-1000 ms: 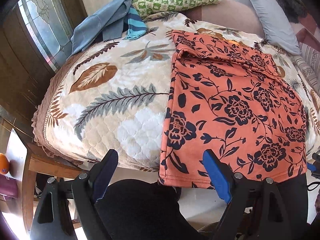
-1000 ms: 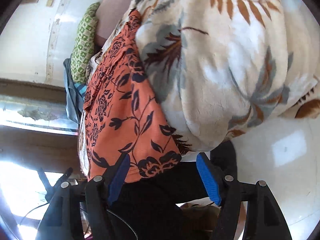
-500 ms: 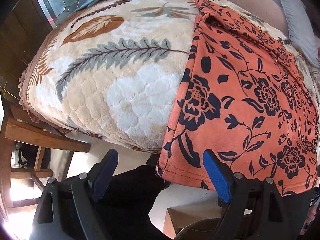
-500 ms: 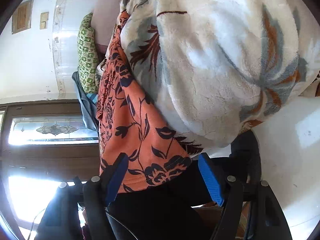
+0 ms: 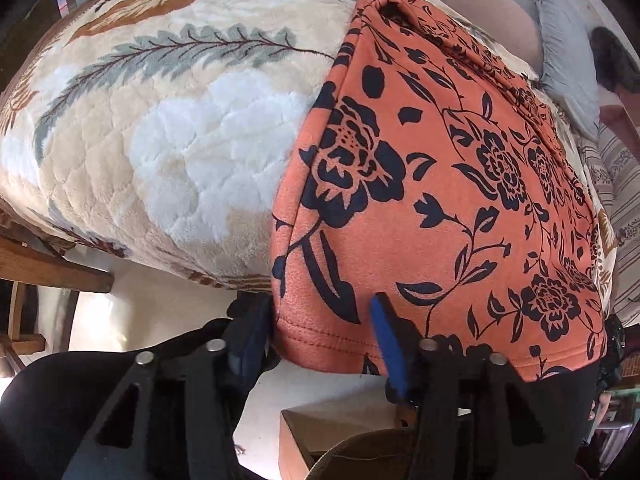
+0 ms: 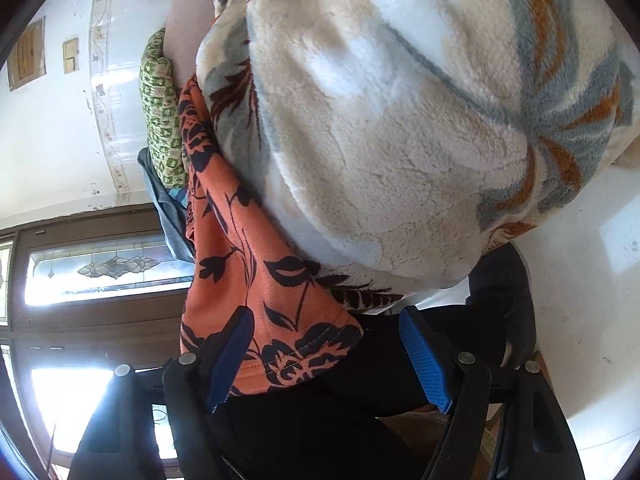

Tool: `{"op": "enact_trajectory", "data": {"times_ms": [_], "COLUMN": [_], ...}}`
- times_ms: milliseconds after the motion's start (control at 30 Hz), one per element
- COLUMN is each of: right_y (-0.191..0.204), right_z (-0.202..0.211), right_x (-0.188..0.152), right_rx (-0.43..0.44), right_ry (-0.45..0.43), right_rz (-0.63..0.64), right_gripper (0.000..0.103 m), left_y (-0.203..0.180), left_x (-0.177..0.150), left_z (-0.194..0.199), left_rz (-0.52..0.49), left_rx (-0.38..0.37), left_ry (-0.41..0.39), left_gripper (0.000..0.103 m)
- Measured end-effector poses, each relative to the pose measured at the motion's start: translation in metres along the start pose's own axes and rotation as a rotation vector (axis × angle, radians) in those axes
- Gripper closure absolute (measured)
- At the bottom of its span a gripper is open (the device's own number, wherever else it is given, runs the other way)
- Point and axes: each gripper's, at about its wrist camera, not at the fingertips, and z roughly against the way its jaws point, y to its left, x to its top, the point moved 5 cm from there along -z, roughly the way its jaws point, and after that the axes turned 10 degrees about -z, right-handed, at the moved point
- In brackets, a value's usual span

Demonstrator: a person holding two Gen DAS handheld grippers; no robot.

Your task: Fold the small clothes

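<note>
An orange garment with black flowers [image 5: 440, 184] lies on a leaf-patterned fleece blanket [image 5: 180, 140] and hangs over the bed's near edge. My left gripper [image 5: 320, 336] is at the hem's left corner. Its jaws are closing with that corner between them, and the pads do not visibly pinch the cloth. In the right wrist view the same garment [image 6: 240, 272] hangs beside the blanket [image 6: 400, 140]. My right gripper [image 6: 328, 356] stands open around the hem's other corner, its left finger [image 6: 232, 352] in front of the cloth.
A grey pillow [image 5: 560, 48] and a green checked pillow [image 6: 160, 108] lie at the bed's far end. The wooden bed frame [image 5: 48, 264] shows at left and a cardboard box [image 5: 312, 432] on the white floor below. A glass-panelled door [image 6: 108, 268] is behind. The person's black trousers [image 6: 320, 420] are close under both grippers.
Both grippers have sunk to the hanging hem and now straddle its corners. The left jaws have narrowed sharply around their corner. The right jaws are slightly wider.
</note>
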Motion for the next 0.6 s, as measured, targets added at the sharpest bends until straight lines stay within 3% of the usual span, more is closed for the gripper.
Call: {"op": "enact_trajectory", "data": {"times_ms": [100, 200, 333, 367, 400, 467, 500, 533, 600], "right_y": [-0.002, -0.005, 0.000, 0.004, 0.009, 0.019, 0.026, 0.034, 0.052], "right_z": [-0.010, -0.018, -0.021, -0.020, -0.019, -0.013, -0.010, -0.007, 0.001], "right_x": [-0.001, -0.001, -0.003, -0.005, -0.006, -0.007, -0.008, -0.009, -0.013], "right_rx": [0.029, 0.056, 0.109, 0.108, 0.100, 0.093, 0.097, 0.096, 0.107], "right_ry": [0.025, 0.025, 0.015, 0.007, -0.009, -0.034, -0.043, -0.055, -0.072], "right_rz": [-0.017, -0.043, -0.032, -0.009, 0.016, 0.054, 0.071, 0.095, 0.141], "right_gripper": [0.024, 0.024, 0.026, 0.029, 0.038, 0.054, 0.064, 0.065, 0.067], "left_y": [0.002, 0.007, 0.017, 0.017, 0.017, 0.011, 0.007, 0.005, -0.003], "left_x": [-0.001, -0.002, -0.002, -0.002, -0.002, -0.002, -0.002, -0.001, 0.001], "left_z": [-0.004, -0.008, -0.012, -0.014, -0.015, -0.017, -0.019, -0.020, -0.018], "left_rz": [0.023, 0.073, 0.135, 0.138, 0.136, 0.110, 0.101, 0.097, 0.081], "left_rx": [-0.026, -0.065, -0.137, -0.148, -0.150, -0.166, -0.182, -0.194, -0.210], "left_ry": [-0.005, 0.004, 0.007, 0.012, 0.015, 0.019, 0.025, 0.026, 0.011], "left_gripper": [0.053, 0.029, 0.028, 0.028, 0.030, 0.054, 0.073, 0.087, 0.092]}}
